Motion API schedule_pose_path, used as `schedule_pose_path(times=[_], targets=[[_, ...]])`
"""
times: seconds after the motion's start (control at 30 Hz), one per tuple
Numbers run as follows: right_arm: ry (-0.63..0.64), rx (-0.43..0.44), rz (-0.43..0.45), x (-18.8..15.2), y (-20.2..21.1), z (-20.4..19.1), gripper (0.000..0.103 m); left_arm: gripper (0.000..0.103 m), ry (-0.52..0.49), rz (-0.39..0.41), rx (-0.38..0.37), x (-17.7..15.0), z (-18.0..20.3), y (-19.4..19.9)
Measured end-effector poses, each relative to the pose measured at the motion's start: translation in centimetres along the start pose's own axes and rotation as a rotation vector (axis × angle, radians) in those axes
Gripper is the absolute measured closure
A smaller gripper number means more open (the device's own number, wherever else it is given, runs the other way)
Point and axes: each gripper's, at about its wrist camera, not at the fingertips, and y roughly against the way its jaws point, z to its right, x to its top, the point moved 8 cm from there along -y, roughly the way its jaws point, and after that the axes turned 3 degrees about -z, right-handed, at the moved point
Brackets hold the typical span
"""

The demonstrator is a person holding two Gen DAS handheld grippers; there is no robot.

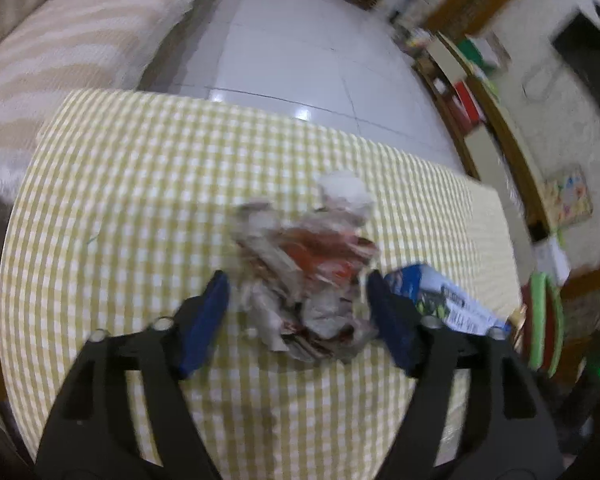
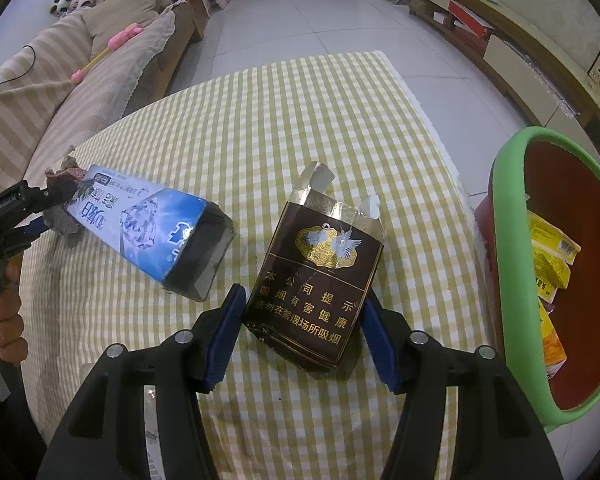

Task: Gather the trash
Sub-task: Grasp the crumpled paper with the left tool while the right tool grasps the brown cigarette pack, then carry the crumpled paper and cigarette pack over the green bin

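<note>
Right gripper clamping brown cigarette pack low on its sides, pack resting on checked table, green-rimmed bin just beside. Left gripper closing round crumpled wrapper wad; view blurred, contact on wad unclear. Blue toothpaste box lying just beside wad. Risks: soft pack crushing or slipping during lift; loose wad shedding scraps; left finger nudging box off table.
</note>
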Motion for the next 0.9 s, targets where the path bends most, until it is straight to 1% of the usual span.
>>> schedule_pose_path(times=[0.07,0.1,0.13,0.17,0.2,0.23,0.27,0.4,0.67,0.73,0.9], targets=[[0.001,0.003,0.000,0.0,0.1,0.0,0.047,0.027,-0.067,0.011,0.047,-0.2,0.6,-0.4],[-0.002,0.006,0.000,0.1,0.1,0.0,0.047,0.035,-0.072,0.018,0.064,-0.3,0.6,-0.4],[-0.004,0.007,0.001,0.1,0.2,0.1,0.047,0.046,-0.072,0.025,0.084,-0.3,0.3,-0.4],[-0.005,0.007,0.004,0.1,0.3,0.2,0.047,0.052,-0.063,0.028,0.096,-0.3,-0.1,-0.3],[-0.005,0.009,0.006,0.1,0.4,0.2,0.048,0.060,-0.046,0.028,0.088,-0.3,-0.5,-0.2],[-0.005,0.011,0.008,0.1,0.5,0.3,0.048,0.064,-0.024,0.023,0.057,-0.3,-0.9,0.0],[-0.005,0.012,0.010,0.1,0.7,0.3,0.048,0.064,-0.009,0.019,0.044,-0.4,-1.1,0.2],[0.004,0.029,0.024,0.1,1.5,0.1,0.048,0.067,-0.009,0.022,0.052,-1.4,-1.7,1.0],[0.035,0.056,0.050,-0.5,4.0,-0.1,0.048,0.067,-0.048,0.039,0.087,-5.2,-1.6,4.2],[0.044,0.062,0.055,-0.8,4.7,-0.1,0.048,0.067,-0.056,0.046,0.089,-6.3,-1.9,5.4],[0.070,0.084,0.078,-1.9,7.0,-0.1,0.048,0.067,-0.070,0.064,0.089,-8.6,-1.3,7.9]])
